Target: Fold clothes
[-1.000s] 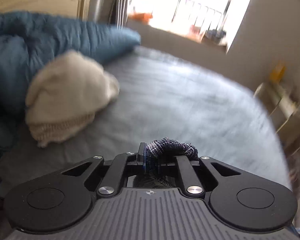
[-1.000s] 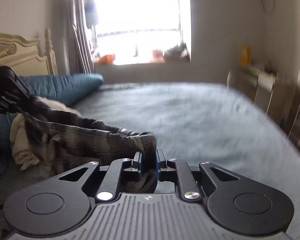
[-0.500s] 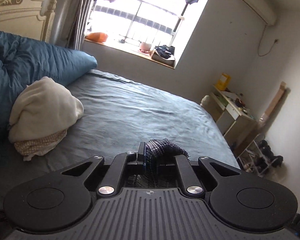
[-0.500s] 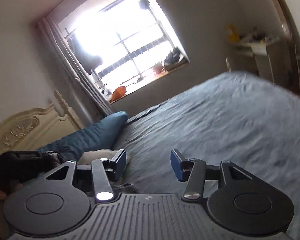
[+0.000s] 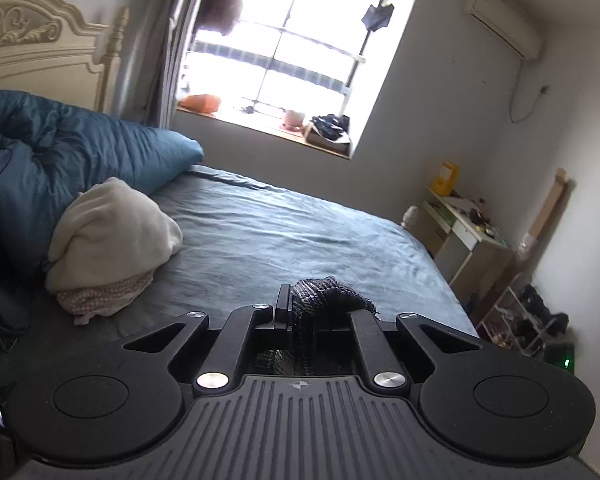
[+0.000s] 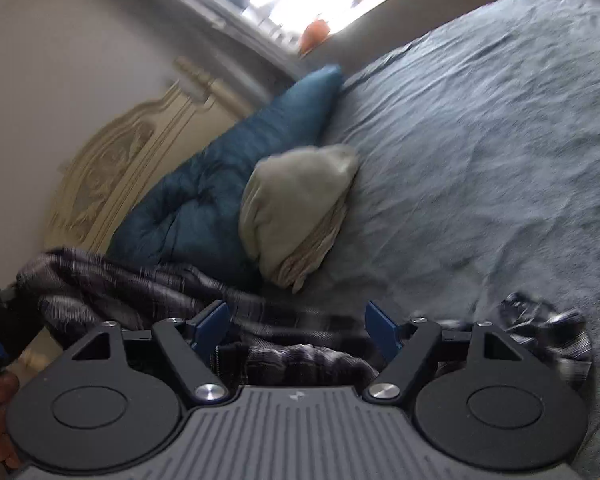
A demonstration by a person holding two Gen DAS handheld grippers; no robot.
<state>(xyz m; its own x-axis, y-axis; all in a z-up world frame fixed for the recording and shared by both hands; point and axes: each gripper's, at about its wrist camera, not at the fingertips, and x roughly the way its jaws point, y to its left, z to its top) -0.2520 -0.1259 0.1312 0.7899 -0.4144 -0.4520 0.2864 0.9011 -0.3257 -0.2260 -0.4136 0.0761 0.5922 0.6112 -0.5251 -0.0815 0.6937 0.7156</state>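
Cream bundle (image 6: 300, 200) lies against blue duvet (image 6: 204, 200) beyond plaid garment (image 6: 140, 284).

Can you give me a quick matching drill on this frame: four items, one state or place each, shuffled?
Items:
1. left tongs
2. right tongs
3. cream bundle
4. blue duvet

States:
a. open, plaid cloth lying loose below
b. heaped by the headboard
c. shut on the plaid garment
d. resting on the bed beside the duvet

Pairs: 1-c, 2-a, 3-d, 4-b

Our left hand-held gripper (image 5: 300, 312) is clamped on the dark plaid cloth (image 5: 324, 292); our right hand-held gripper (image 6: 298, 326) has just been opening, jaws wide, pads off the cloth.
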